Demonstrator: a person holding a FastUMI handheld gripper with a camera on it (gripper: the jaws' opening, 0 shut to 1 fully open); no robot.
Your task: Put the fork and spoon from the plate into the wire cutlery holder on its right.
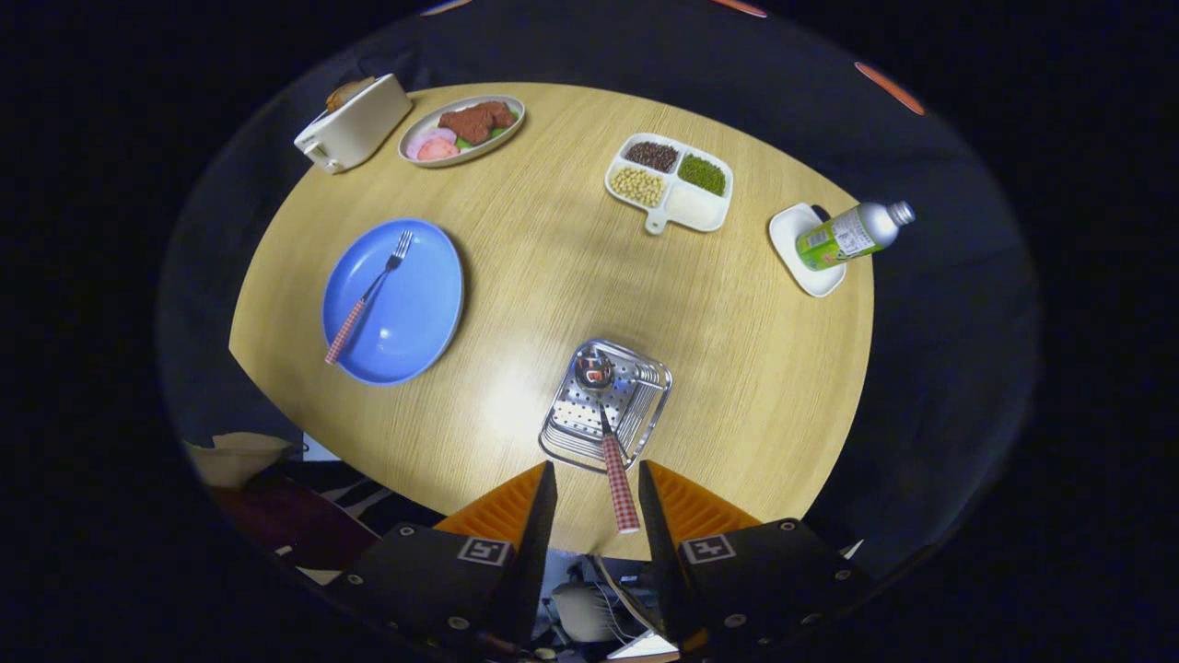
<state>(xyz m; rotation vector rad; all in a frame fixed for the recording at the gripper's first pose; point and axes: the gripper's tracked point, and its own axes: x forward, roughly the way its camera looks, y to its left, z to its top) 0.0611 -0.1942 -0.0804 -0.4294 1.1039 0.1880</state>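
Spoon [608, 433] stands in the wire holder [605, 403] between the spread, empty claw [597, 488]; fork [368, 296] on blue plate [424, 313] at 10 o'clock.

Far beyond the claw, a white toaster [353, 123] sits beside an oval dish of food [461, 130]; a divided tray [671, 180] holds what look like beans; a bottle [852, 234] lies across a small white dish [799, 250].

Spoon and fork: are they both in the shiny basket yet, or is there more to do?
Half done. The spoon already stands in the wire cutlery holder, bowl down, its checked handle sticking up between the gripper fingers, which are spread open and not pressing on it. Left to do: the fork lies on the blue plate, to the holder's left, waiting to be picked up.
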